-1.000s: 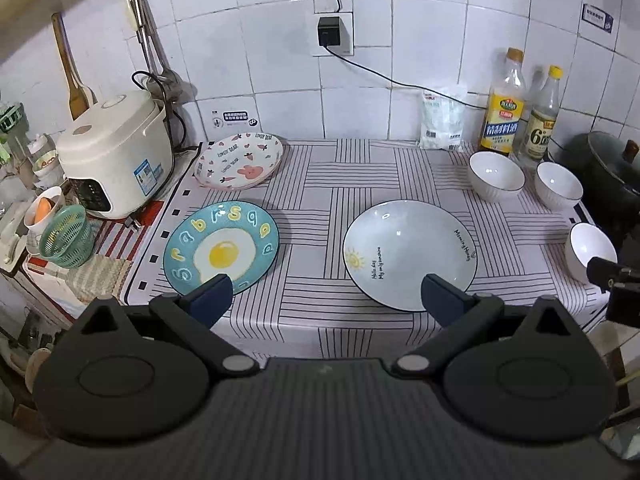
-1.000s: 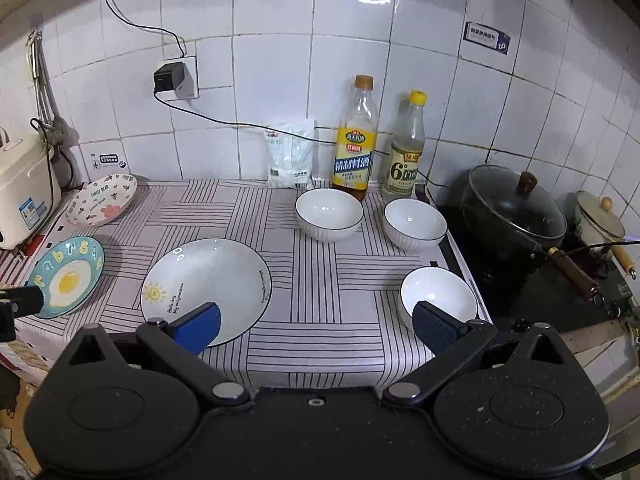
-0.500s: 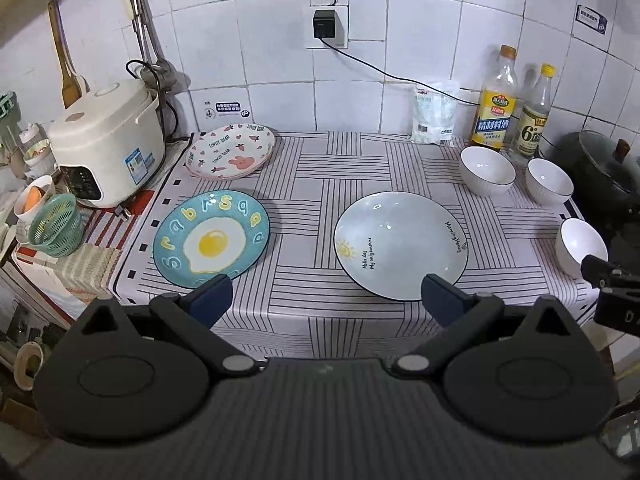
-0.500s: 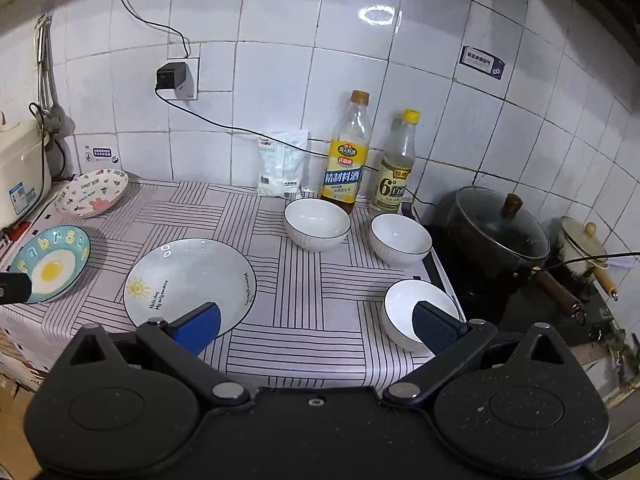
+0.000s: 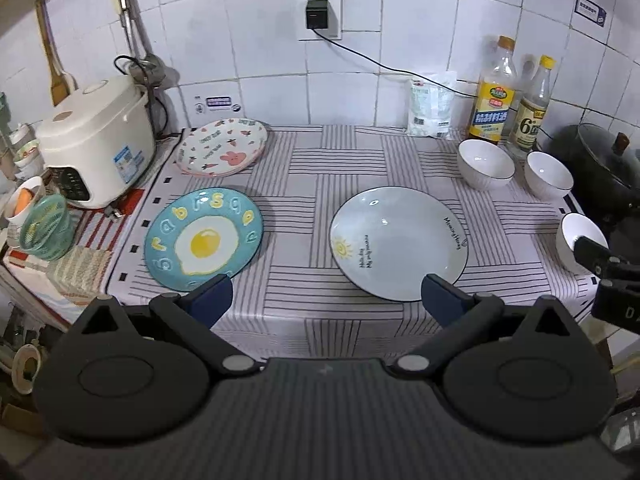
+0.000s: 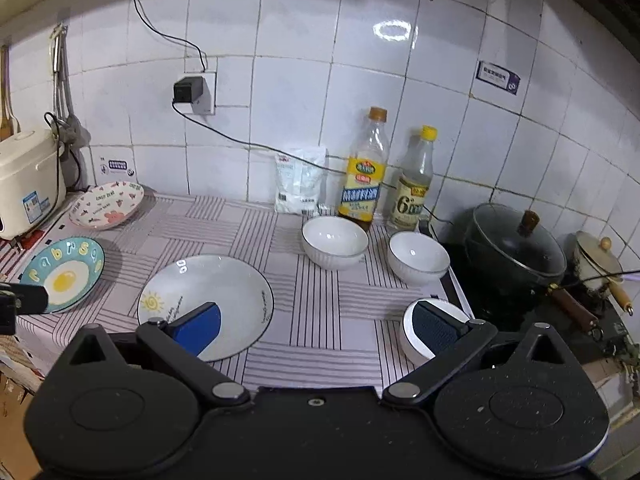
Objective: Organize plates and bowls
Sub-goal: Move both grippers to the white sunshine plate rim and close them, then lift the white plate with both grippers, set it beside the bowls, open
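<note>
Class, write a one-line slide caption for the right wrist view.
Open right gripper faces three white bowls and a sun plate.

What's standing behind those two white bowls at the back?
Behind the two back bowls, against the tiled wall, stand a yellow-labelled bottle and a clear bottle, with a white packet alongside. The bowls hide part of the bottles' bases.

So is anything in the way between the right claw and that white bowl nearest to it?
No, nothing visible. The right claw is open, and the nearest white bowl sits just behind its right finger on the striped cloth.
</note>
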A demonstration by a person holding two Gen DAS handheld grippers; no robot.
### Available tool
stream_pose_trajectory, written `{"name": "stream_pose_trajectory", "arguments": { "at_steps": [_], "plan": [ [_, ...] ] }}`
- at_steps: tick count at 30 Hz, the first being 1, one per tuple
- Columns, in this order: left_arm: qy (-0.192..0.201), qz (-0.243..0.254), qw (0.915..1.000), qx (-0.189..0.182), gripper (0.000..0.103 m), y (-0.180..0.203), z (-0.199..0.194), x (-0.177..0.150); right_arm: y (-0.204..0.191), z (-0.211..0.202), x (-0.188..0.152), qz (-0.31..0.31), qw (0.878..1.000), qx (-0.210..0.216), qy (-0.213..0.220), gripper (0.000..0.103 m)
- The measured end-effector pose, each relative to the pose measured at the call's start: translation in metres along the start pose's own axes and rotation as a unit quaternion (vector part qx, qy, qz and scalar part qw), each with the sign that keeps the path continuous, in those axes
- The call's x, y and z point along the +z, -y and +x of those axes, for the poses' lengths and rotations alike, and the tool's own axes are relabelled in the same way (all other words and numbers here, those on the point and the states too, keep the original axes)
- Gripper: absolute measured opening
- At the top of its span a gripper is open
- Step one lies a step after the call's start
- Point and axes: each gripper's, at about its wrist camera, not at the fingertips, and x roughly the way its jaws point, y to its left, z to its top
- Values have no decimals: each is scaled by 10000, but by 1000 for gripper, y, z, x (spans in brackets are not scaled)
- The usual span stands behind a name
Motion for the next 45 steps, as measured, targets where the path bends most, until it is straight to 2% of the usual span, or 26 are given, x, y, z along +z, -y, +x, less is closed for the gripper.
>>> {"name": "stream_pose_trajectory", "arguments": {
  "at_steps": [4, 7, 10, 13, 18, 21, 23, 26, 27, 29, 31, 32, 33, 34, 36, 38, 43, 45],
  "plan": [
    [69, 75, 9999, -108, 102, 2, 16, 4, 2, 11, -8, -186, 9975, 367, 577, 103],
    [36, 141, 9998, -129, 99, 3, 39, 8, 8, 28, -14, -70, 9935, 653, 932, 103],
    [-68, 101, 9978, -657, 99, 3, 64, 6, 15, 60, -15, 156, 9918, 1183, 464, 103],
    [-324, -17, 9959, -839, 99, 4, 93, 3, 21, 96, -24, 577, 9851, 1617, 30, 102],
    [-675, -92, 9949, -750, 94, 4, 148, -5, 23, 147, -46, 1188, 9714, 1974, -576, 84],
    [-783, -19, 9911, -1080, 93, 3, 175, -5, 22, 171, -59, 1535, 9605, 2170, -827, 75],
    [-885, -5, 9899, -1112, 93, 4, 192, -8, 23, 188, -68, 1727, 9528, 2282, -1012, 67],
    [-993, -21, 9896, -1038, 93, 4, 211, -10, 21, 209, -74, 1822, 9494, 2264, -1190, 65],
    [-1051, -84, 9891, -1031, 92, 2, 216, -10, 21, 215, -75, 1881, 9469, 2278, -1267, 61],
    [-1066, -205, 9880, -1100, 85, -4, 223, -11, 22, 228, -77, 2076, 9403, 2273, -1454, 55],
    [-1143, -334, 9857, -1196, 70, -9, 232, -10, 23, 236, -77, 2199, 9338, 2363, -1540, 46],
    [-1251, -405, 9837, -1224, 59, -11, 237, -10, 23, 239, -77, 2192, 9329, 2372, -1593, 34],
    [-1358, -460, 9819, -1235, 53, -13, 243, -10, 24, 241, -77, 2173, 9326, 2393, -1605, 15],
    [-1416, -494, 9805, -1273, 45, -15, 247, -10, 25, 243, -77, 2219, 9278, 2551, -1576, 13],
    [-1436, -507, 9797, -1301, 30, -16, 251, -11, 24, 245, -75, 2204, 9277, 2542, -1620, 13],
    [-1462, -531, 9781, -1381, 26, -16, 254, -10, 23, 247, -73, 2126, 9287, 2554, -1645, 13],
    [-1575, -634, 9754, -1403, 26, -18, 257, -7, 26, 264, -76, 2363, 9156, 2691, -1827, 13],
    [-1622, -713, 9744, -1385, 26, -18, 257, -6, 22, 270, -76, 2380, 9149, 2704, -1820, 14]
  ]
}}
